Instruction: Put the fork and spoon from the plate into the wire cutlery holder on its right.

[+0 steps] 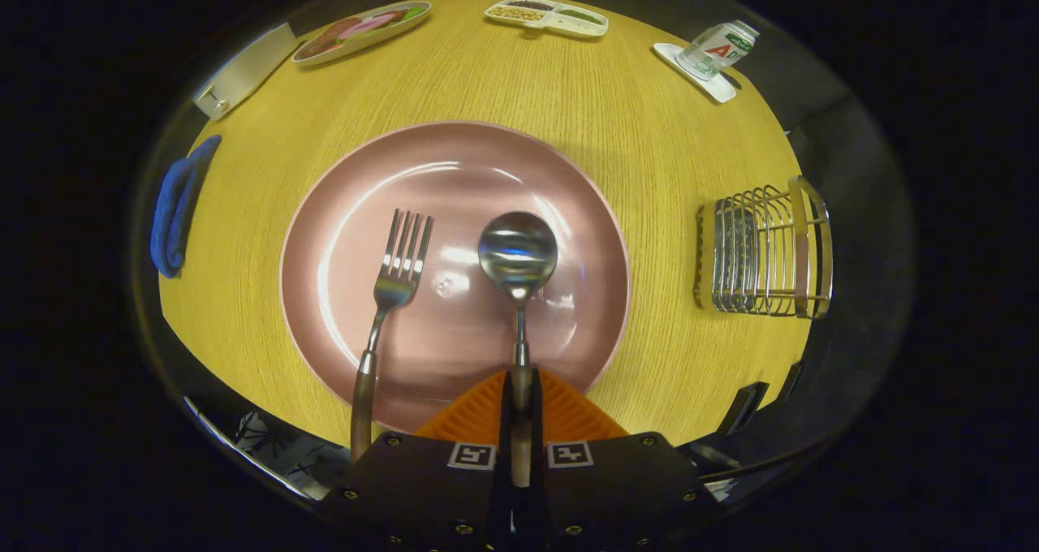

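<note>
My claw [520, 402] sits low over the near rim of the pink plate [341, 211], and its two orange ribbed fingers [479, 412] are drawn in narrow around the handle of the spoon [518, 252], one pad on each side and both pressing on it. The handle runs straight back between the fingers toward me, while the shiny bowl lies ahead of them near the middle of the plate, facing up and catching the light. The fork [394, 284] lies just to the left of the spoon, roughly parallel to it, tines pointing away from me on the plate and its wooden handle reaching back over the near rim, beside my left finger but apart from it. The plate rests on a yellow wood-grain table [666, 162]. To the right of the plate, well apart from it, stands the wire cutlery holder [763, 252], upright on the table. Beyond the plate, at the far edge, I see an oval dish of food [361, 31], a divided white tray [546, 15], and a bottle [717, 49] on a white coaster [722, 88]. A folded blue cloth [177, 207] lies at the table's left edge, with a flat silver case [243, 71] beyond it.
</note>
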